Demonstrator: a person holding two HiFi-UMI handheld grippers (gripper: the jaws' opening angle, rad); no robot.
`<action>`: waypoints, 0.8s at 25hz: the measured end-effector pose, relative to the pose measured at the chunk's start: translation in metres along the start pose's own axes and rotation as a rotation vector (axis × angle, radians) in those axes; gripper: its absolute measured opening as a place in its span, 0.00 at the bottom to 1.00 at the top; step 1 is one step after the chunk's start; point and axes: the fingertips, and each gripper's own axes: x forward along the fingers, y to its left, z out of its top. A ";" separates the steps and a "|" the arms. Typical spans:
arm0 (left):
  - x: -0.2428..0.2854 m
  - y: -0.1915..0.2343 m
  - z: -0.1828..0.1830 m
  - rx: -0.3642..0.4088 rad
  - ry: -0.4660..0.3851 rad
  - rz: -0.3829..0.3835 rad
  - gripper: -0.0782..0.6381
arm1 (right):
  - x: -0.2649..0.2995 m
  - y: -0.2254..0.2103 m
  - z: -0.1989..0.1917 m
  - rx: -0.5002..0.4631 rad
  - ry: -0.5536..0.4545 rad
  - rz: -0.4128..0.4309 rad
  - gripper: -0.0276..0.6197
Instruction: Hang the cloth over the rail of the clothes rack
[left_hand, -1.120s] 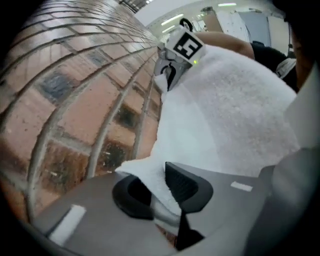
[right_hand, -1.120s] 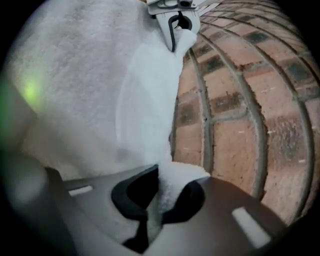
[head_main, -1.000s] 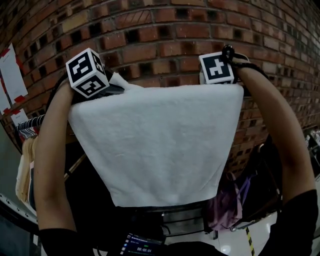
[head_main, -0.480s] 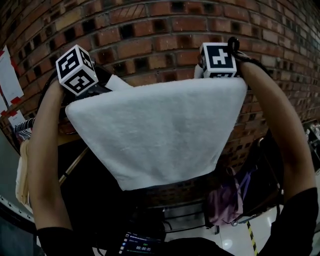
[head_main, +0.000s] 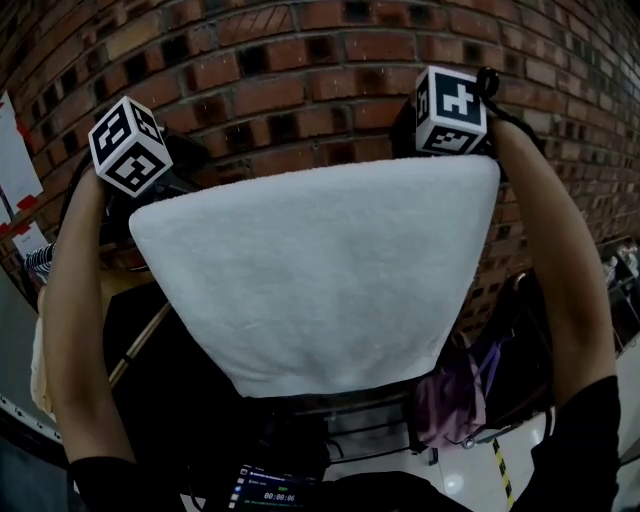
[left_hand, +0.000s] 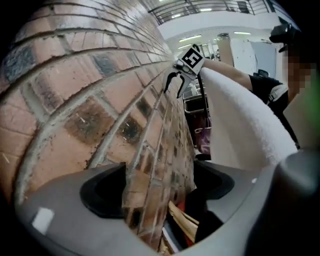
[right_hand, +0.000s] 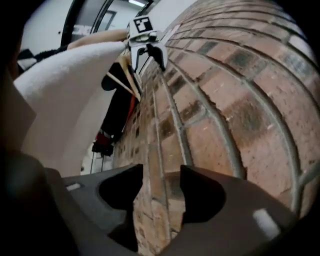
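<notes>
A white cloth (head_main: 315, 270) hangs in front of the brick wall, its top edge folded over a support that it hides. My left gripper (head_main: 172, 172) is at the cloth's top left corner and my right gripper (head_main: 440, 125) at its top right corner. Both sets of jaws are opening. In the left gripper view the left gripper (left_hand: 160, 186) has only brick between its jaws, with the cloth (left_hand: 250, 117) to the right. The right gripper (right_hand: 162, 189) is likewise empty, with the cloth (right_hand: 65, 90) to the left.
The brick wall (head_main: 300, 80) stands close behind the cloth. Clothes on hangers (head_main: 45, 265) are at the left, below a white sheet of paper (head_main: 15, 150). A purple bag (head_main: 450, 400) sits low right, and a small lit screen (head_main: 265, 490) is at the bottom.
Both grippers have let go of the cloth's top corners. The left one has drawn off to the left, the right one slightly up. The bunched corner by the left gripper is gone.
</notes>
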 end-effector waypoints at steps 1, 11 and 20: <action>-0.001 0.000 0.002 0.029 0.007 0.015 0.71 | 0.001 -0.006 0.001 -0.038 0.009 -0.034 0.39; -0.041 -0.004 0.072 0.308 -0.126 0.227 0.53 | -0.058 -0.034 0.059 -0.289 -0.041 -0.371 0.39; -0.178 -0.039 0.176 0.381 -0.672 0.714 0.12 | -0.209 -0.001 0.150 -0.287 -0.654 -0.694 0.14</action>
